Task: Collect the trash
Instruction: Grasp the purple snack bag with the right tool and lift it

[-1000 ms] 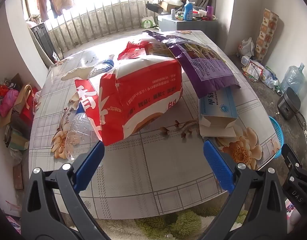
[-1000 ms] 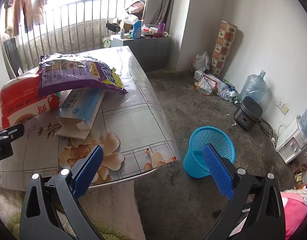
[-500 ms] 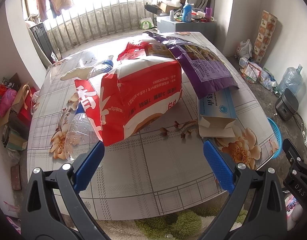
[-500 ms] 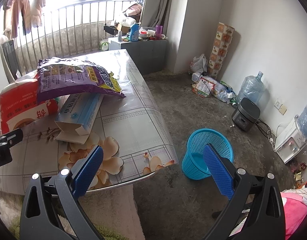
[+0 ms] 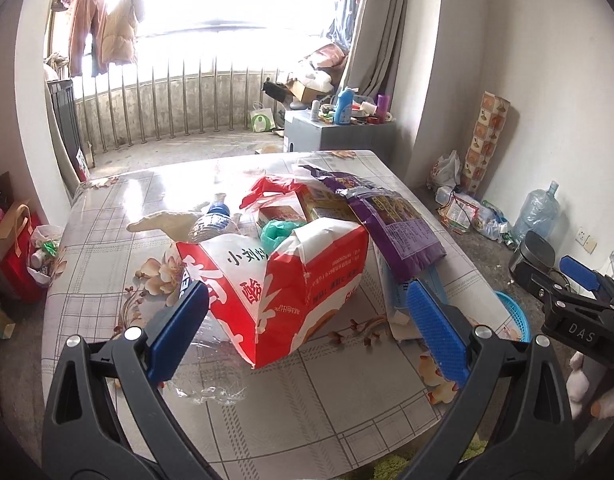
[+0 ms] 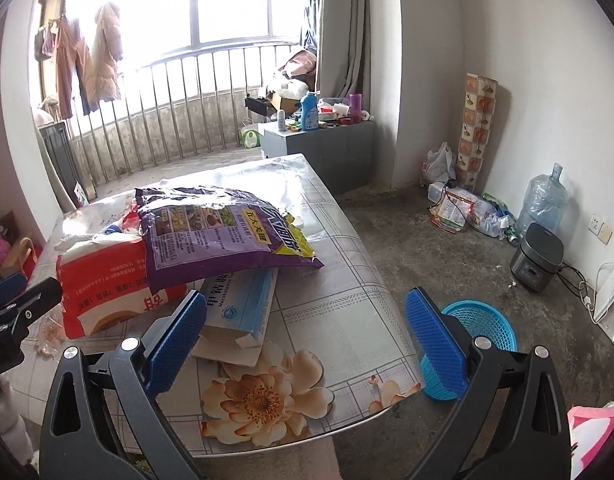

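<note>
A pile of trash lies on the flowered table [image 5: 267, 420]. A big red and white bag [image 5: 291, 280] [image 6: 103, 288] stands in front, a purple foil bag [image 5: 399, 228] [image 6: 223, 236] drapes over it, and a pale blue carton [image 6: 239, 308] [image 5: 395, 300] lies under the purple one. A crushed clear bottle [image 5: 211, 364] rests at the left. My left gripper [image 5: 307, 336] hovers open just before the red bag, holding nothing. My right gripper [image 6: 307, 344] is open over the table's right corner, near the carton. A blue mesh basket [image 6: 483, 328] [image 5: 515, 316] stands on the floor right of the table.
A green rug [image 5: 391, 464] lies under the table's near edge. Bags and a red tote [image 5: 19, 256] crowd the floor at left. A rice cooker [image 6: 537, 258], water jug [image 6: 543, 204] and floor litter [image 6: 467, 212] line the right wall. A grey cabinet [image 6: 323, 144] stands behind the table.
Both cameras have tilted up and drawn closer to the pile; the red bag now sits between my left fingers' line of sight. Nothing has been gripped.
</note>
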Motion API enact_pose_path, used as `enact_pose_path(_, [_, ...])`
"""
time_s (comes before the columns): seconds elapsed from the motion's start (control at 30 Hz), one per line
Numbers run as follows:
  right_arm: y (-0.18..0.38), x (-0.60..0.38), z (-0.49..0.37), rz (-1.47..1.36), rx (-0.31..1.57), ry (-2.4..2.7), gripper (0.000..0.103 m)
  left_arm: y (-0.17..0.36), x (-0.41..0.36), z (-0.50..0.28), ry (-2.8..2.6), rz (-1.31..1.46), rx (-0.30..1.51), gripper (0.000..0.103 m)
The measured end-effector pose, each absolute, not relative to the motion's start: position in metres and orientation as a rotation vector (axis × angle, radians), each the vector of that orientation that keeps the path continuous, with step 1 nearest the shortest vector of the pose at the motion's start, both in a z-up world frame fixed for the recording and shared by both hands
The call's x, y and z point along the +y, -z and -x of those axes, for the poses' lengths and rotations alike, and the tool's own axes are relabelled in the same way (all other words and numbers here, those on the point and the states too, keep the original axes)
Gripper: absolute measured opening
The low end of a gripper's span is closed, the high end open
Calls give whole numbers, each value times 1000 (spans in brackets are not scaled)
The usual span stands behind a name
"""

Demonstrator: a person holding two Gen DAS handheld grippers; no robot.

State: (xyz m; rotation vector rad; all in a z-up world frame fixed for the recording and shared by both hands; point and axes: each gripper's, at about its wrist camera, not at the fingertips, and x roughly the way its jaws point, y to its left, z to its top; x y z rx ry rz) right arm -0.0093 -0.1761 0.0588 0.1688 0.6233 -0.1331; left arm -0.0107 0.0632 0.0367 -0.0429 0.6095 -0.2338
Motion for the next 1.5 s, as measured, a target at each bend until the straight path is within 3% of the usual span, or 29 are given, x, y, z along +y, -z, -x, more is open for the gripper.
enact_pose_path(0.2, [-66,-187,-14,-334,594,24,97,-55,75,-14,308,80,559,94])
enact_pose_path(0.3, [-57,-204,-31,-502,627,-47,92,-68,75,-28,344,97,532,93])
enact_pose_path(0.67, [37,-246,-98,-1094,835,-196,74,-59,45,-99,441,127,685,47])
enact_pose_path(0.87, [88,-241,-122,-1293,883,-252,61,-37,25,-120,478,107,772,33])
enact_pose_path(0.93, [97,-241,-125,-1349,860,-280,55,-32,19,-123,486,91,788,30])
enact_pose_path(1.03, [105,-246,-127,-1436,809,-323,38,-27,13,-126,489,77,804,28])
enact_pose_path(1.1, [109,-246,-127,-1480,766,-365,21,-25,10,-127,489,66,809,26])
enact_pose_path(1.2, [103,-250,-124,-1488,707,-416,7,-24,8,-126,487,46,805,26])
enact_pose_path(1.5, [69,-256,-126,-1512,607,-584,7,-26,5,-121,490,43,806,24])
